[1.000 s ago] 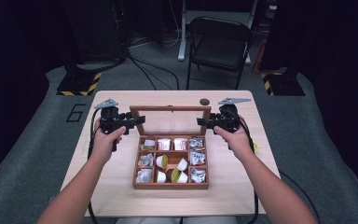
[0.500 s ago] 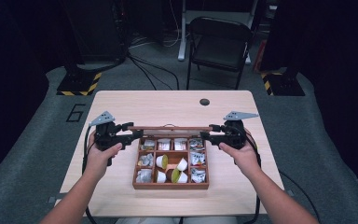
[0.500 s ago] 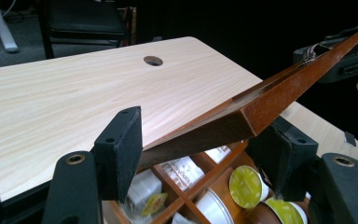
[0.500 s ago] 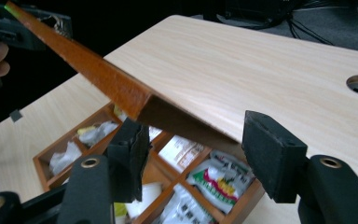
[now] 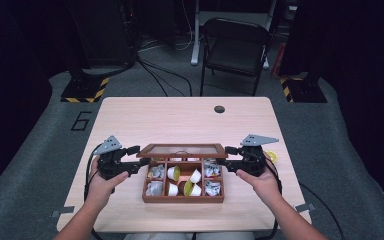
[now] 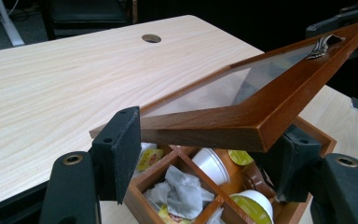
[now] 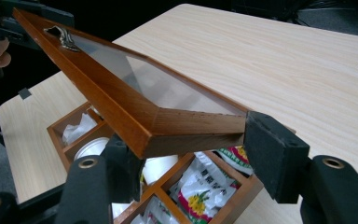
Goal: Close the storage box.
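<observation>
A wooden compartment box [image 5: 182,199] holds white pods [image 5: 172,173] and tea bags [image 5: 156,172]. Its glass lid [image 5: 182,149] hangs half lowered over the back row, with a metal clasp [image 6: 324,43] on its front rail. My left gripper [image 5: 140,155] is at the lid's left end and my right gripper [image 5: 225,155] at its right end. The jaws of both have just been opening. In the left gripper view the lid [image 6: 223,123] lies across my left gripper [image 6: 205,154], one pad at its end and the other jaw beneath. The lid [image 7: 182,121] sits likewise in my right gripper [image 7: 198,158].
The light wooden table [image 5: 180,120] has a cable hole [image 5: 219,109] toward the back. A small yellow thing [image 5: 271,156] lies just right of the right hand. A black folding chair [image 5: 235,45] stands beyond the table's far edge.
The lid stood upright at the back of the box; it has tipped forward and down over it. Both hands came toward the near edge and sank a little. The jaws stand wider.
</observation>
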Action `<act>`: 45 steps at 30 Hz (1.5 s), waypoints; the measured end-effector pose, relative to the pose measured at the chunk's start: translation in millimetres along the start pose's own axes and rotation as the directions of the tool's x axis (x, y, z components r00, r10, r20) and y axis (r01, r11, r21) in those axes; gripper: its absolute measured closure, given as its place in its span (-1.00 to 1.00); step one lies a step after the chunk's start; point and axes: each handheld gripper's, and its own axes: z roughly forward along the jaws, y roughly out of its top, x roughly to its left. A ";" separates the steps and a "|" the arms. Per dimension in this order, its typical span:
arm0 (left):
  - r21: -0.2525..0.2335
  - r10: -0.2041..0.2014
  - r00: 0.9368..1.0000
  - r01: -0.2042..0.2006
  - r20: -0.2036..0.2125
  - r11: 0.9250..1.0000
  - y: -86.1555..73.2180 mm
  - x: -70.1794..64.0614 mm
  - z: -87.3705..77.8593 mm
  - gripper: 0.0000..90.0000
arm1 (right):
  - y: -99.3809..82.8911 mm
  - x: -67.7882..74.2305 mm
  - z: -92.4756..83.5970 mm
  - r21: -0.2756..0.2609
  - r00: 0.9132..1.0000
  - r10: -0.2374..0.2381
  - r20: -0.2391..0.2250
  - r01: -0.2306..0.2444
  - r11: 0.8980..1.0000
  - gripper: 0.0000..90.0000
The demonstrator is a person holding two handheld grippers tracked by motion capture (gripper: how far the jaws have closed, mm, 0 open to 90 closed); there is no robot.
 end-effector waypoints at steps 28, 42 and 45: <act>0.050 0.039 0.999 -0.037 -0.032 0.998 -31.5 -23.0 -12.6 -0.23 | -42.5 18.1 -14.0 -0.009 1.000 0.006 0.022 -0.006 1.000 -0.14; 0.111 0.027 0.999 -0.023 -0.033 0.994 -57.9 -27.8 -10.0 -0.23 | -69.1 26.5 -12.7 0.034 0.999 -0.002 0.042 0.000 0.999 -0.15; 0.125 0.032 0.999 -0.028 -0.029 0.992 -62.3 -28.1 -8.4 -0.23 | -76.5 26.7 -10.2 0.026 1.000 0.019 0.024 -0.020 0.999 -0.14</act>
